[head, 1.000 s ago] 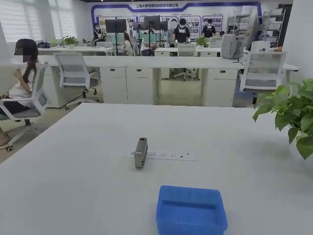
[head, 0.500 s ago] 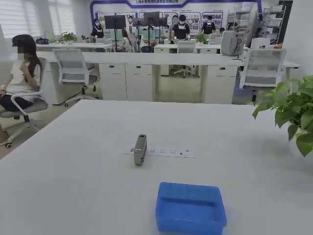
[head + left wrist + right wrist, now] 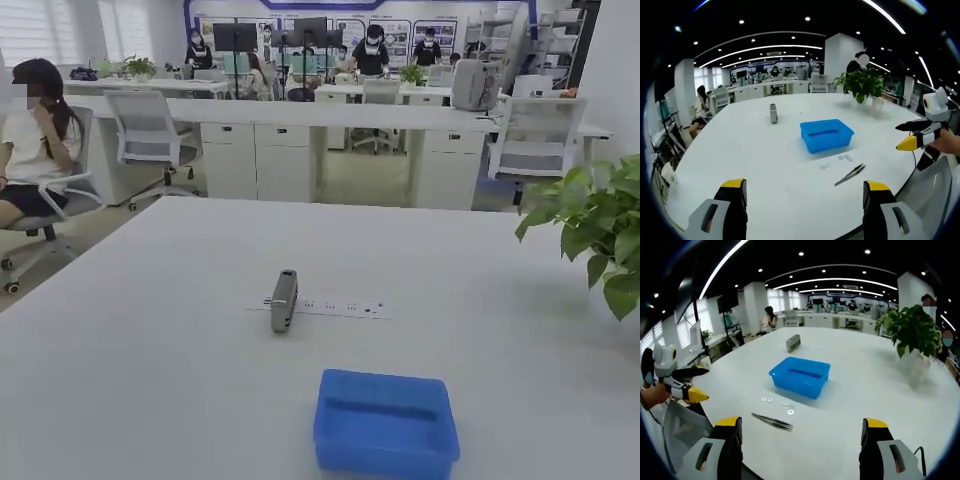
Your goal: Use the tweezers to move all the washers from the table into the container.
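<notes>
Tweezers (image 3: 850, 175) lie flat on the counter (image 3: 755, 150) before the left tool (image 3: 804, 186) and right tool (image 3: 801, 423), both spread wide and empty; washers (image 3: 841, 158) sit just beyond, short of the blue container (image 3: 826, 135). A clumsy pinch could skid the thin tweezers and scatter washers.

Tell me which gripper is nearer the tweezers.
Right, though narrowly. The tweezers lie just ahead of the open right gripper; the left gripper hangs farther off by the table edge.
</notes>
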Demonstrator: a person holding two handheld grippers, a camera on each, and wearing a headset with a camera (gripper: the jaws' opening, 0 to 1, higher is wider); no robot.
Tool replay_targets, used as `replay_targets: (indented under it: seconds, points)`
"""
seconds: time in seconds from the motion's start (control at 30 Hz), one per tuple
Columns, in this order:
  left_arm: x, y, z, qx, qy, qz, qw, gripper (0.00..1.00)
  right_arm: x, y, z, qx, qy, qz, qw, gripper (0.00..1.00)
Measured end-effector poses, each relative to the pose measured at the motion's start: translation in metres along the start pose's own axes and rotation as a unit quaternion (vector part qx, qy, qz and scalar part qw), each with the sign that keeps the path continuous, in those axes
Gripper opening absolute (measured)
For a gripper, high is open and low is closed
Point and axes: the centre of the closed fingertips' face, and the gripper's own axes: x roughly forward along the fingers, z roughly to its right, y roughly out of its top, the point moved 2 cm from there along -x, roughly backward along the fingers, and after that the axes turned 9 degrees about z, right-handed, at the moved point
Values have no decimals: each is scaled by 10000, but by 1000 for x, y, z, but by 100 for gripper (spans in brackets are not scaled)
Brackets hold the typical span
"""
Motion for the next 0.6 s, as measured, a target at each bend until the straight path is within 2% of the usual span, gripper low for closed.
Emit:
replay_targets:
  seconds: [0.23, 0.6]
  points:
    - [13, 1, 6, 156, -205, -40, 9997, 99, 8, -3, 0, -70, 18, -86, 9999, 98]
    - [26, -2, 6, 194, -275, -100, 9994, 99, 19, -4, 5, -157, -14, -129, 9998, 98]
